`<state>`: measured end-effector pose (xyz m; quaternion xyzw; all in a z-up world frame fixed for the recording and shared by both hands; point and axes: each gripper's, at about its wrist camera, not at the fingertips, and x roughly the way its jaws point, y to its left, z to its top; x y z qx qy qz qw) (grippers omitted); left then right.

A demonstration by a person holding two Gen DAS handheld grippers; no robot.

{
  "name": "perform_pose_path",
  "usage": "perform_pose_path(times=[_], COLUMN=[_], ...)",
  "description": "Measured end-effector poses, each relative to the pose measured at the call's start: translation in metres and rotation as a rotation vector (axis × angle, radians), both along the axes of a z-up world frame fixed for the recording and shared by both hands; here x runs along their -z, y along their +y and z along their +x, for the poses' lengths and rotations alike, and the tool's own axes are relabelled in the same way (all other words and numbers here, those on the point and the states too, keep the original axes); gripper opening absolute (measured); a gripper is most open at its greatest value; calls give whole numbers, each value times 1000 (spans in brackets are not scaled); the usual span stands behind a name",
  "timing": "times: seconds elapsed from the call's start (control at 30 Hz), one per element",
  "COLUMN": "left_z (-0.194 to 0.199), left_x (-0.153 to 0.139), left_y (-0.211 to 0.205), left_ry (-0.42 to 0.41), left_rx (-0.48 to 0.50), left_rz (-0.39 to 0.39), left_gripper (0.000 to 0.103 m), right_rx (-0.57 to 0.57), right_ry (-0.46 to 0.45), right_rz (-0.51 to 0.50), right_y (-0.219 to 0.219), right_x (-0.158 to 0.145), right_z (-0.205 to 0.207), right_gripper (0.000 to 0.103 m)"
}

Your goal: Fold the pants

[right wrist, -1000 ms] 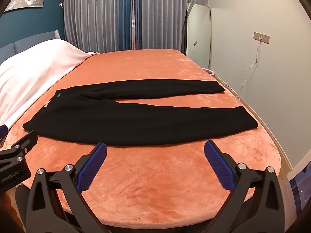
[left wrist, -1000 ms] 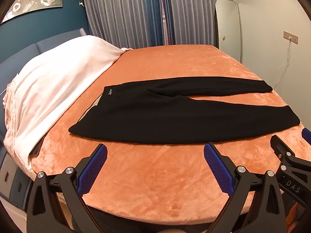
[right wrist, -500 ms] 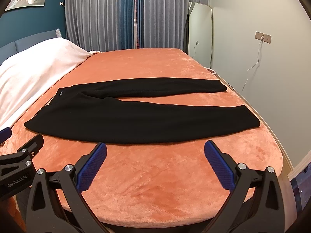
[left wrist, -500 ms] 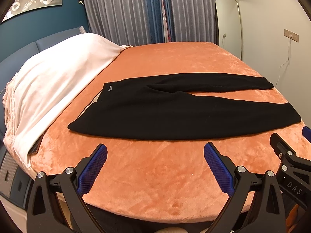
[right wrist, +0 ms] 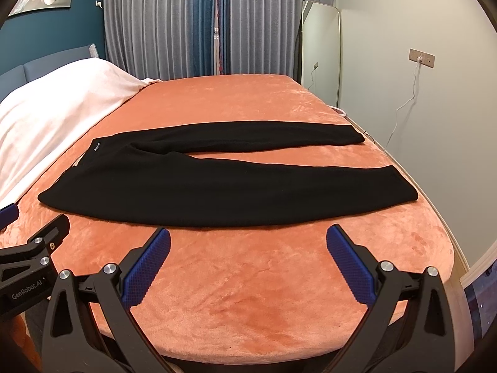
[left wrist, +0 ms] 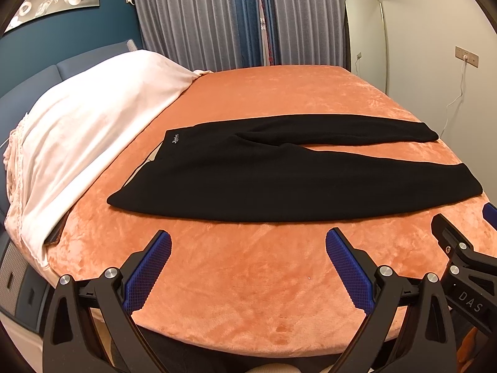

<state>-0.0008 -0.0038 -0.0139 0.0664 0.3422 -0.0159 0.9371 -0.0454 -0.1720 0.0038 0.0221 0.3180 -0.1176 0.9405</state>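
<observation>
The bed point(left wrist: 248, 93), covered in an orange plush blanket point(right wrist: 248, 304), fills both views, with a white quilt point(left wrist: 87, 118) heaped over its left end. Across the middle of the blanket lie the black pants point(left wrist: 279, 180), spread flat and unfolded: waistband toward the quilt, both legs running out to the right. The near leg is broad and straight; the far leg angles slightly away, so a thin wedge of orange shows between them from the crotch outward. A small pale logo point(left wrist: 175, 140) sits at the far corner of the waistband. The cloth looks smooth, matte and fairly thick, with no obvious wrinkles.

No fold has begun; this reads as the approach before the first grasp. The likely first move is to bring one leg over the other, which calls for pinching the fabric at two points along one long edge, probably near the waist and near a hem, and lifting both together so the cloth does not drag or bunch.

The left claw point(left wrist: 248, 264) hovers over bare blanket just short of the pants' near edge, spread wide and holding nothing. The right claw point(right wrist: 248, 261) sits likewise, wide apart and empty, near the same edge.
</observation>
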Motion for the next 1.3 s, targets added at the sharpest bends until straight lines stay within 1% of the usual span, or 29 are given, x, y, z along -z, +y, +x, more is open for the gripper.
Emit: perform_pose_path(times=[0.23,0.83,1.3], left_z=[-1,15,17], left_x=[3,5,6], left_y=[-2,4,2], left_ry=[1,18,21], left_rx=[-4,-6,-6], left_rz=[1,0,2], left_gripper=[98,98,98], right_rx=[-1,-7,-4], right_ry=[1,21,30], right_rz=[0,-3,3], right_y=[1,5,3], right_x=[1,8,12], right_z=[1,18,18], right_gripper=[98,98,98])
